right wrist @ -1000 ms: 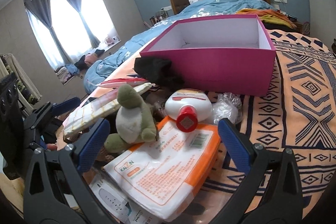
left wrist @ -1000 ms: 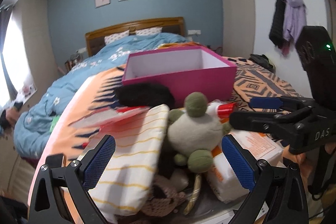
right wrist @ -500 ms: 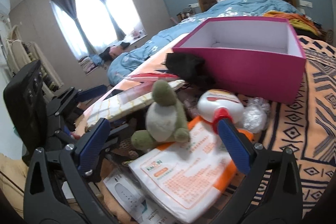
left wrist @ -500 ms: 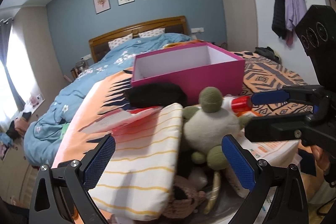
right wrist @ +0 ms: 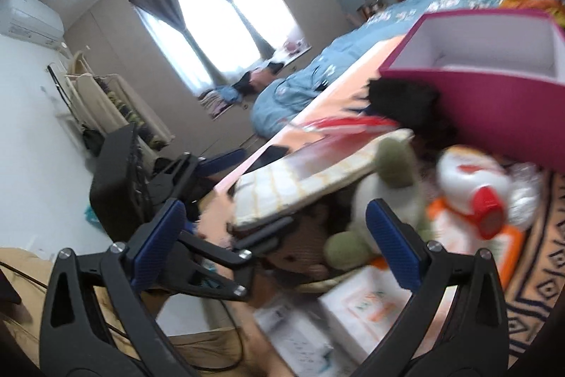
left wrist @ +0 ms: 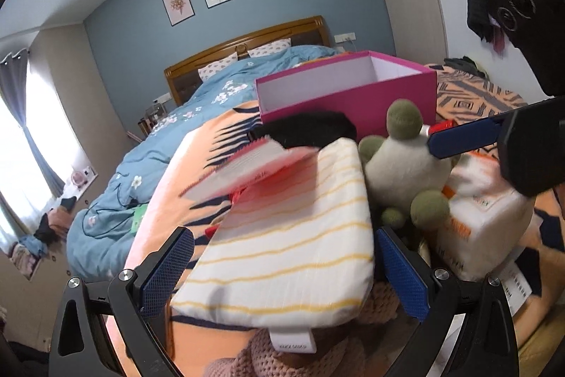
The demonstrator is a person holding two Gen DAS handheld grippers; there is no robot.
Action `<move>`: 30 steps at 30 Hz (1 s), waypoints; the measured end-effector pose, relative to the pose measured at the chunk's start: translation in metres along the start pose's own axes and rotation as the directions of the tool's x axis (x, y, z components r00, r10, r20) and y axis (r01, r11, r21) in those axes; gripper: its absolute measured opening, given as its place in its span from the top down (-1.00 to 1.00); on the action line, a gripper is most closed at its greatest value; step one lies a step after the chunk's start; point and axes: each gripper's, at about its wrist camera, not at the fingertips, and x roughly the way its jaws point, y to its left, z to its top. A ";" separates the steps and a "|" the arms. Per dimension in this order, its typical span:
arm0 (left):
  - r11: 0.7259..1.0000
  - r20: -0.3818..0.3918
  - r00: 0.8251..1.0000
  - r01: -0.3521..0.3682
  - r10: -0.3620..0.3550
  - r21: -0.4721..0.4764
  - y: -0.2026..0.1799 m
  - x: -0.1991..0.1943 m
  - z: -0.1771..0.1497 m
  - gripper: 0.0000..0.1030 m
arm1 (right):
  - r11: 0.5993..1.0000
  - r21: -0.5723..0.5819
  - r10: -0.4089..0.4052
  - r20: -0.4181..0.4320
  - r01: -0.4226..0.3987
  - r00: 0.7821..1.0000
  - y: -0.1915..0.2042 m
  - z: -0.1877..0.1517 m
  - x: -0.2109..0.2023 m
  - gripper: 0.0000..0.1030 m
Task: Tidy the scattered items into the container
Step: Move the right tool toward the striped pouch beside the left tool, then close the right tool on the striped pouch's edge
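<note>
Left side first: the left gripper (left wrist: 282, 274) sits with its blue-padded jaws spread wide, one on each flank of the folded white cloth with thin yellow stripes (left wrist: 293, 235), neither pad clearly pressing in. Nothing is gripped here; it reads as a line-up for a grab. A thin red-and-white booklet (left wrist: 247, 161) lies across the far end of that cloth, so a lift could carry it along or tip it off.

Moving right, the green-and-cream plush turtle (left wrist: 406, 161) leans against the cloth's edge, with a black bundle of fabric (left wrist: 310, 128) behind. The right gripper (right wrist: 272, 253) is also wide open and empty, hovering low over the pile, one pad near the turtle (right wrist: 374, 196) in its own view. That view is motion-blurred, so contact cannot be judged.

Further right: an orange-and-white soft packet of wipes (left wrist: 483, 211), and a white bottle with a red cap (right wrist: 473, 179) lying on it.

Beyond it all stands the open magenta cardboard box (left wrist: 349, 94), which looks empty from here. So the tidy looks barely started. The next move calls for closing squarely on the cloth's sides, lifting clear of the turtle, and carrying forward over the box rim.
</note>
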 end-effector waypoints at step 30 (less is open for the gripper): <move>0.967 0.030 0.967 0.251 -0.253 0.047 0.015 0.000 -0.010 0.23 | 0.925 0.361 -0.084 -0.106 0.117 0.991 -0.022 0.024 0.070 -1.00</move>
